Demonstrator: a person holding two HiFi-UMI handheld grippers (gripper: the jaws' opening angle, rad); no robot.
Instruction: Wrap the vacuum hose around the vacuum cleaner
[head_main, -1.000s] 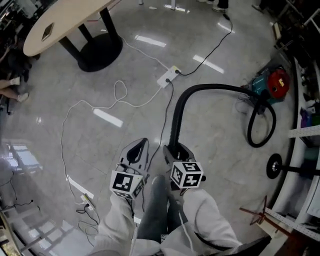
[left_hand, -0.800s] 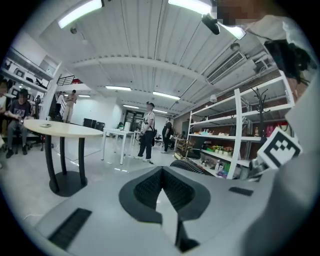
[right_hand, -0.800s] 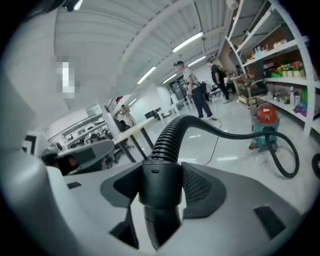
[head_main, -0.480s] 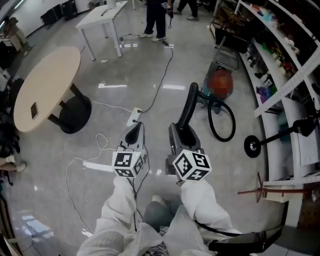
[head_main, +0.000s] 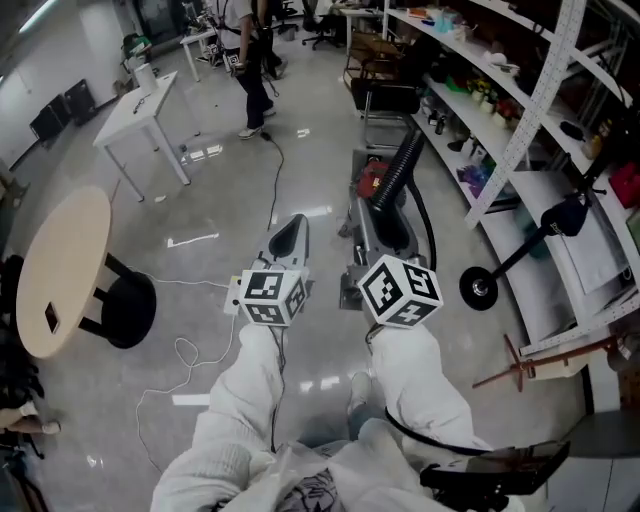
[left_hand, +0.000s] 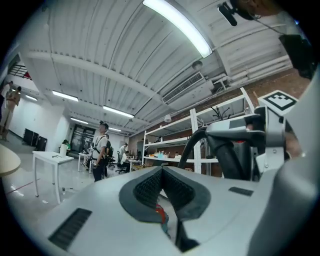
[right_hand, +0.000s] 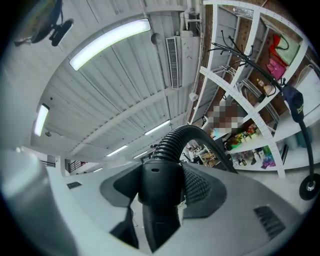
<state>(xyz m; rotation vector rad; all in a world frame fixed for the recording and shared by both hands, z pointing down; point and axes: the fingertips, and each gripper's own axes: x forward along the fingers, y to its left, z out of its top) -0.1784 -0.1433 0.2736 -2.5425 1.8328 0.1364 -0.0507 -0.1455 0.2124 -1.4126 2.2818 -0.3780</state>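
Right gripper (head_main: 383, 222) clamps the vacuum hose (head_main: 404, 165), left gripper (head_main: 291, 232) closed and empty; next, probably loop it round the vacuum cleaner (head_main: 373, 181) at twelve o'clock.

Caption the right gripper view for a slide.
Right gripper clamped on the black vacuum hose, ceiling lights overhead and storage shelves to the right.

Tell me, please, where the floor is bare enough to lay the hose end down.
Bare floor lies between the white table, the round table and the left gripper, and a narrower strip between the black cable and the vacuum cleaner. The right is crowded: vacuum cleaner, round-based stand and shelves stand close. A white cord loops near the round table.
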